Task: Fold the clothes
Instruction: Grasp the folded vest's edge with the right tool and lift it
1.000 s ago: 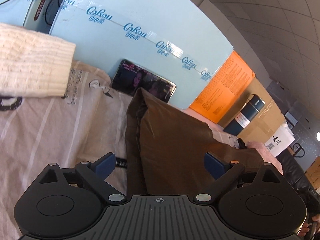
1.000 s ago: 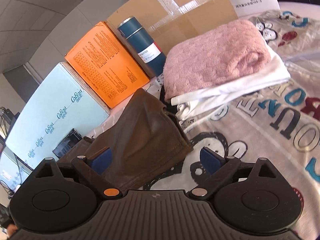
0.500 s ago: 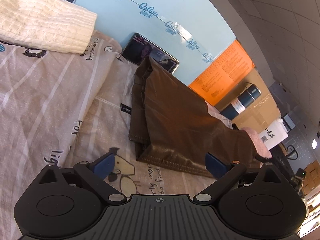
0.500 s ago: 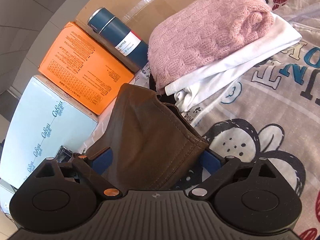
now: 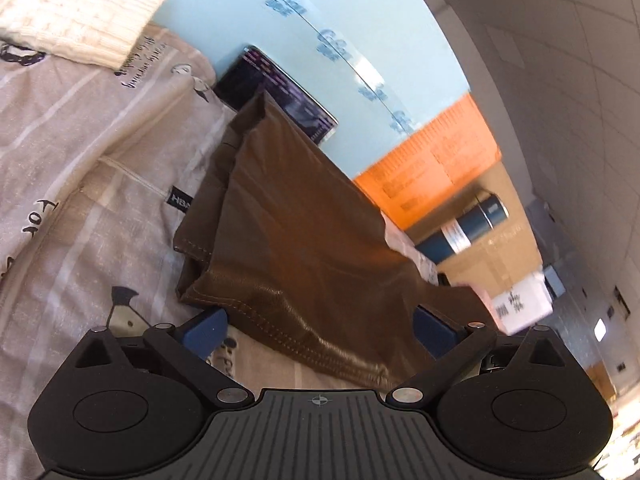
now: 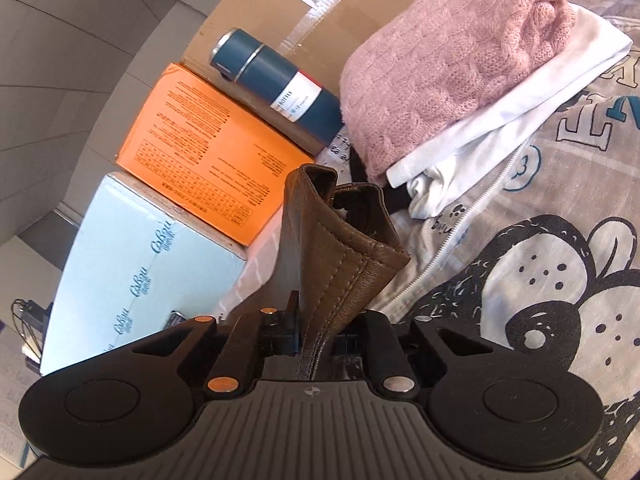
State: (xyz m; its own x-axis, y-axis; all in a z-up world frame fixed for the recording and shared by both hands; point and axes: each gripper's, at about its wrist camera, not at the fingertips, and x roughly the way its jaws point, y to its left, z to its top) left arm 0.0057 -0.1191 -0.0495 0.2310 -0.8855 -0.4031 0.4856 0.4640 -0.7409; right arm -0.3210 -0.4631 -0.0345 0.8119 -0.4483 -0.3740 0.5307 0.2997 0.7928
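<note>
Beside the orange printed carton (image 6: 208,152), the right gripper (image 6: 316,320) is clamping the brown stitched leather garment (image 6: 340,256); the left gripper (image 5: 316,326) is hovering spread wide over its hem.

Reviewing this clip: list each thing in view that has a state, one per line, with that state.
left gripper: open, fingers either side of the garment's hem
right gripper: shut on the brown leather garment
brown leather garment: partly folded, one edge lifted
pink sweater: folded, stacked on white garment
white garment: folded
cream knit: folded
blue bottle: capped
phone: screen lit
</note>
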